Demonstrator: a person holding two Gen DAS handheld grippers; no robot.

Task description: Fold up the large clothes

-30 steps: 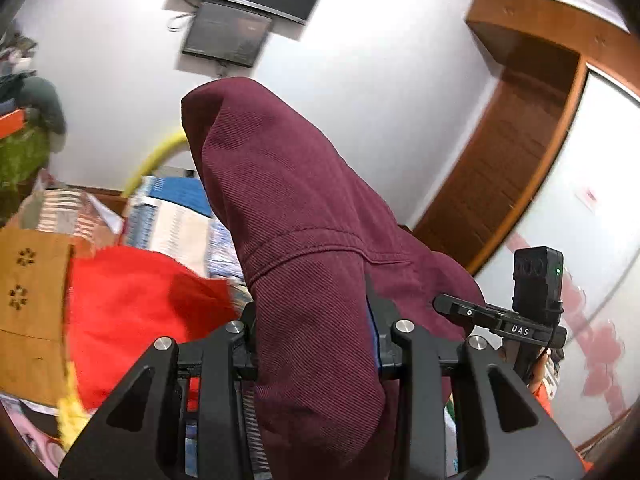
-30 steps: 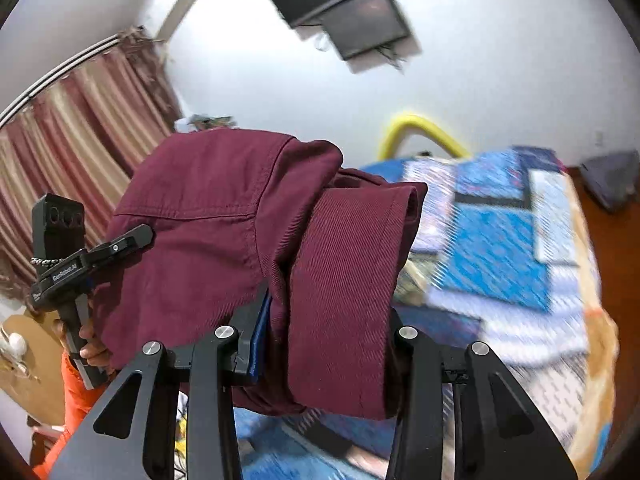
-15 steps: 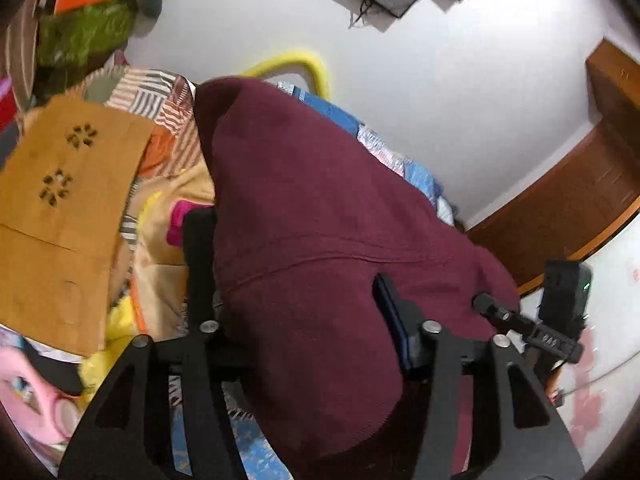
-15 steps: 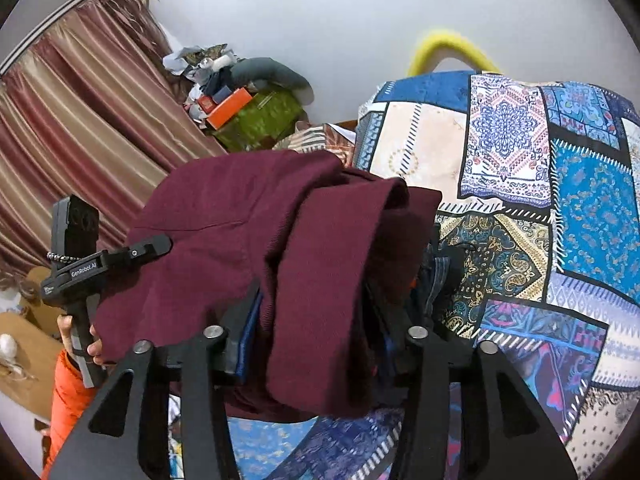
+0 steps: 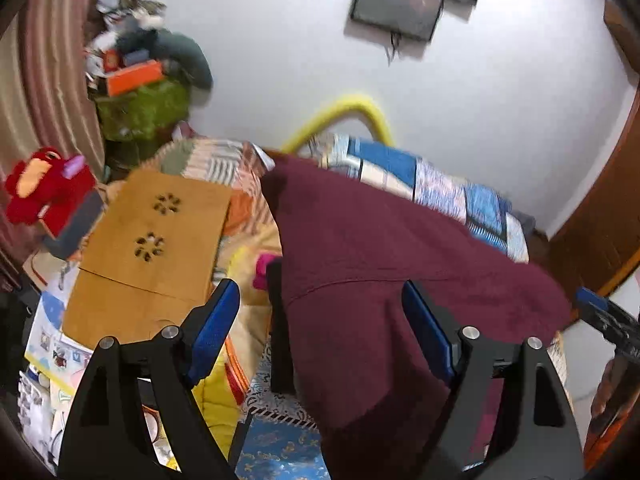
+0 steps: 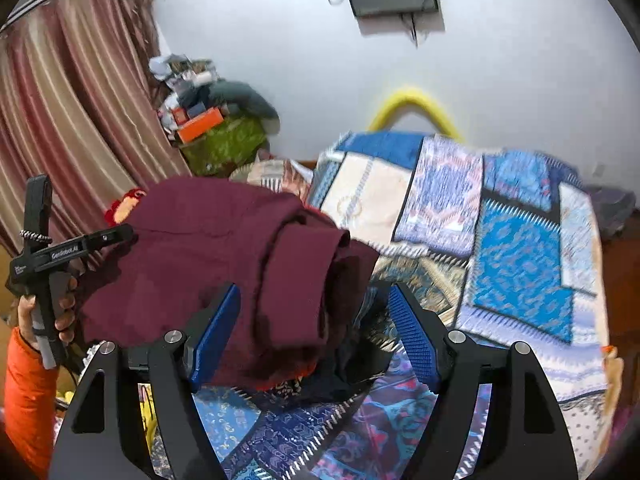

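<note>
A maroon folded garment (image 5: pixel 380 280) hangs in front of both cameras above the patchwork bedspread (image 6: pixel 520 248). My left gripper (image 5: pixel 320 328) is open, its blue pads spread wide, with the cloth lying against the right pad and free of the left one. My right gripper (image 6: pixel 316 332) is open too, and the garment's folded end (image 6: pixel 296 280) sits loosely between its pads. The left gripper's body and the hand holding it (image 6: pixel 44 280) show at the left of the right wrist view.
A brown cardboard sheet (image 5: pixel 152 248) and a red plush toy (image 5: pixel 44 184) lie at the left. A cluttered pile with a green cover (image 6: pixel 224 140) stands by the striped curtain (image 6: pixel 68 120). A yellow curved rail (image 6: pixel 412 100) marks the bed's far end.
Both grippers were clamped on the maroon garment and have now opened. Both have tilted down toward the bed, and the garment has dropped lower.
</note>
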